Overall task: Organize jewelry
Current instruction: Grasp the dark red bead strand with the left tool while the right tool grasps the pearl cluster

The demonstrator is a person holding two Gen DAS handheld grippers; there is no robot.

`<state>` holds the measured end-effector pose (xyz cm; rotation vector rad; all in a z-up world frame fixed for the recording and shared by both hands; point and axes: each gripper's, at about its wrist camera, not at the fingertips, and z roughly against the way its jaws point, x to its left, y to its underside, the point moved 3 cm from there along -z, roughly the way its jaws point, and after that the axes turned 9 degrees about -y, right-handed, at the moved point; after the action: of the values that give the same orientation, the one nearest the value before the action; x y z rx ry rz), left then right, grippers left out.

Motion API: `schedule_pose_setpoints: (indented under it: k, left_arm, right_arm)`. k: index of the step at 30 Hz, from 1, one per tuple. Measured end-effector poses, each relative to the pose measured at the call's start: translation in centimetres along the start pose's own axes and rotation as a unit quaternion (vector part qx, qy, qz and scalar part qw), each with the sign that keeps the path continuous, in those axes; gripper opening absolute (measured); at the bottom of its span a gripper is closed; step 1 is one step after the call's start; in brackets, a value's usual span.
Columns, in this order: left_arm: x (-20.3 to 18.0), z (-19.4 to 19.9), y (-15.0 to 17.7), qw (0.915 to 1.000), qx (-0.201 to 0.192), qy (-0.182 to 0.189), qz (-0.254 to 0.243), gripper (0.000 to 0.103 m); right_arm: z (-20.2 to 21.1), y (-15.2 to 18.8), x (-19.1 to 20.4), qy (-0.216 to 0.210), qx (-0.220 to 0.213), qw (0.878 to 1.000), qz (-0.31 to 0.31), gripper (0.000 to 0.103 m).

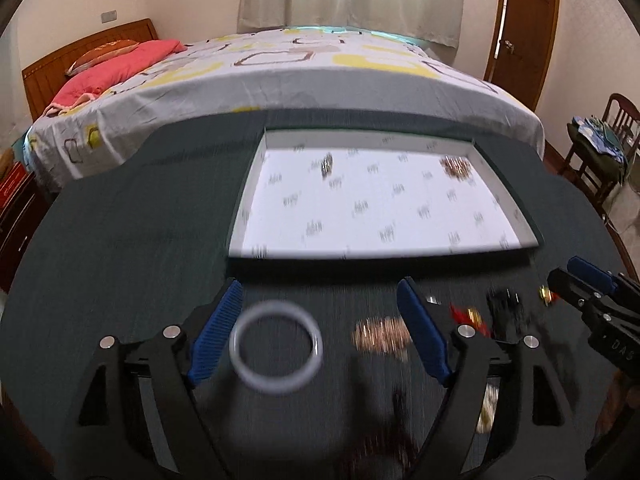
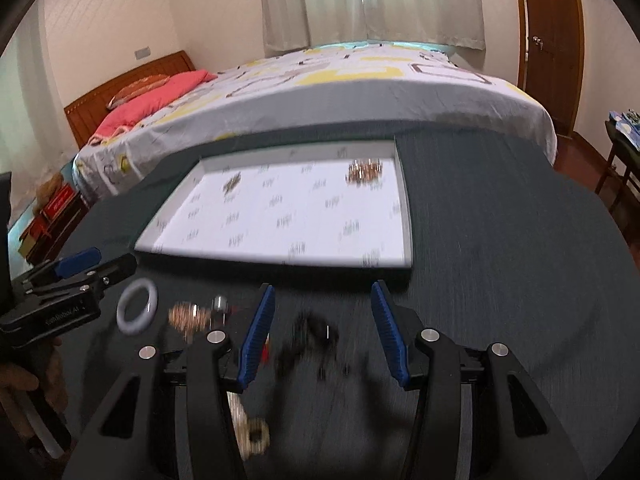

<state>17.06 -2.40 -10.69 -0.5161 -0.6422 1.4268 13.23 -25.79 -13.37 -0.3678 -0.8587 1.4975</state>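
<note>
both tongs stand spread with nothing pinched: left tongs above a pale ring and a coppery chain, right tongs above a black tangle, all blurred, on the dark surface near the white tray, which holds two small pieces.

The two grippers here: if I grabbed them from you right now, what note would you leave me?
Left gripper: open, empty; the pale bangle lies on the table between its fingers.
Right gripper: open, empty, above a black, blurred piece.
Done: two small pieces already in the white tray, a dark one and a coppery one.
Left: the bangle, a coppery chain, the black piece, red-and-gold bits and a pale piece near the front edge are on the dark table.
</note>
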Motion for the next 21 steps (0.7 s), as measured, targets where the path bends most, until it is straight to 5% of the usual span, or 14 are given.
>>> schedule_pose_setpoints:
  k: [11, 21]
  left_arm:
    - [-1.4, 2.5, 7.4, 0.9995, 0.028, 0.006, -0.016, 0.078]
    - [-3.9, 1.7, 10.3, 0.9971, 0.058, 0.018, -0.045, 0.078]
  right_arm:
    - [2.3, 5.5, -0.9, 0.011, 0.02, 1.0, -0.018, 0.05]
    - [3.6, 6.4, -1.8, 0.011, 0.011, 0.999, -0.032, 0.05]
